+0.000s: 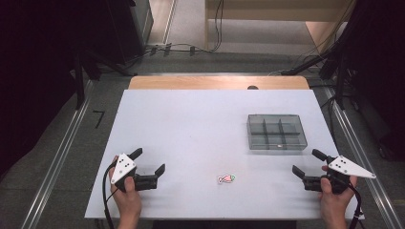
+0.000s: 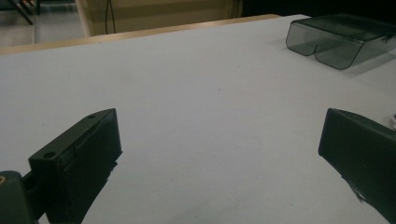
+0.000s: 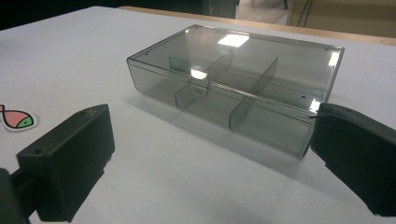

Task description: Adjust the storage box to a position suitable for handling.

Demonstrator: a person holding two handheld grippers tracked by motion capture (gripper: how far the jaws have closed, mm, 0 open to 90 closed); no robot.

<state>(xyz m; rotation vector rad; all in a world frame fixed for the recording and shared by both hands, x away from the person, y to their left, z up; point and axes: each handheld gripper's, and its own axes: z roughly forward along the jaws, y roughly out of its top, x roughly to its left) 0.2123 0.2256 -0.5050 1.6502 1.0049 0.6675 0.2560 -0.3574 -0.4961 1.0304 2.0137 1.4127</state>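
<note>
Right gripper [image 3: 205,154] fingers gape wide, empty, just short of the closed box [image 3: 238,84]; left gripper [image 2: 219,158] likewise.

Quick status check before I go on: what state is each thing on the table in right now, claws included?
Compartment box: lid shut, latched at front, compartments look empty.
Fish sticker: lying flat on the table, untouched.
Left claw: open, holding nothing.
Right claw: open, holding nothing, facing the box.

The desk [image 1: 191,124] lies bare across its left and middle, giving open passage. Only the closed compartment box [image 1: 276,131] at right and a small fish sticker [image 1: 226,179] near the front stand in the way.
</note>
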